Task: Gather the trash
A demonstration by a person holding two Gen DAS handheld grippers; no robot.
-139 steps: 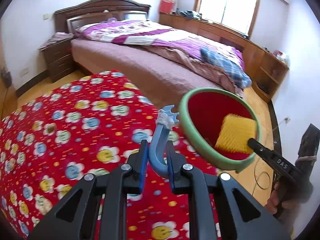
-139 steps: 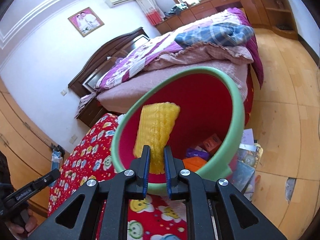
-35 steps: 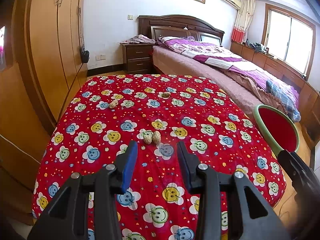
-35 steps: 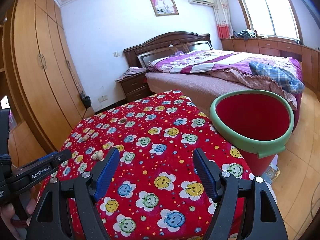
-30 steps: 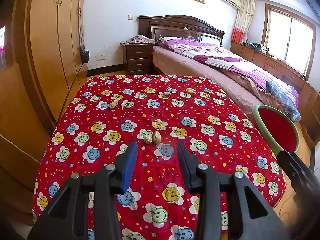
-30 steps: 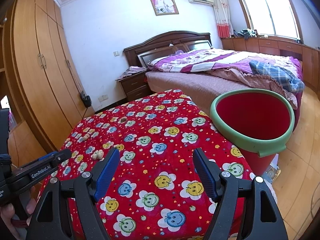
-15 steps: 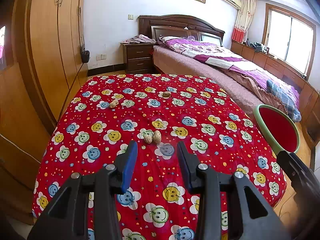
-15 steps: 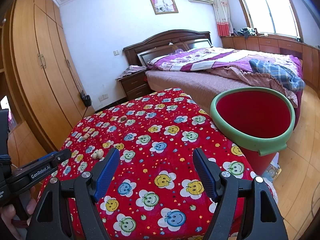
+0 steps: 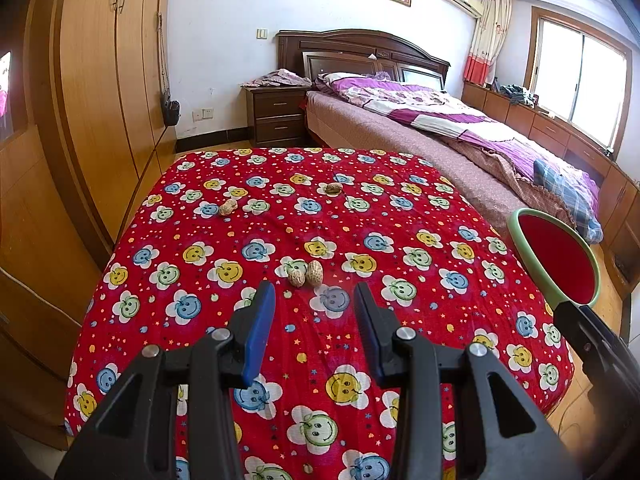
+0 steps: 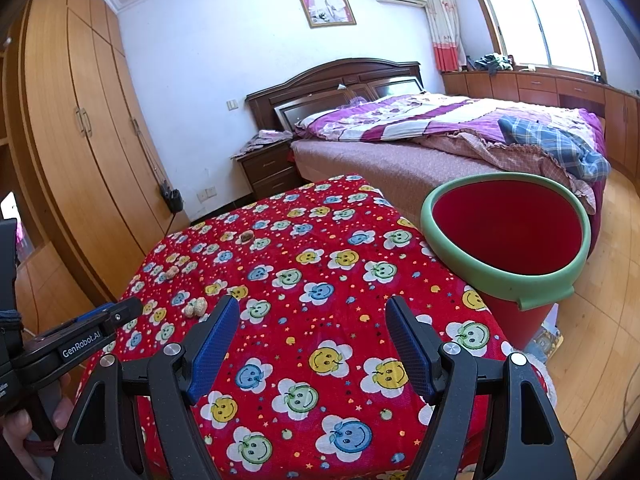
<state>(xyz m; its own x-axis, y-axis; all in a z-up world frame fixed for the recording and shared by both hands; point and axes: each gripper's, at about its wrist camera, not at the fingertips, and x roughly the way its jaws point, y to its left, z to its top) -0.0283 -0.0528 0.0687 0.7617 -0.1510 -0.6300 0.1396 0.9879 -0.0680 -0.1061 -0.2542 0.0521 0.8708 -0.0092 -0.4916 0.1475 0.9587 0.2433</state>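
left gripper [image 9: 314, 300] jaws apart, blue hook gone | right gripper [image 10: 312, 316] jaws apart, yellow mesh gone | bin [image 10: 560, 280] upright

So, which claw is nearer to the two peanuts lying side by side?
Left. The left claw is open just short of the pair of peanuts, pointing at it. The right claw is open farther off, with the pair beyond its left finger.

Bright daylight from the window [image 10: 536, 16]; sharp focus, fisheye bending, dark corners.
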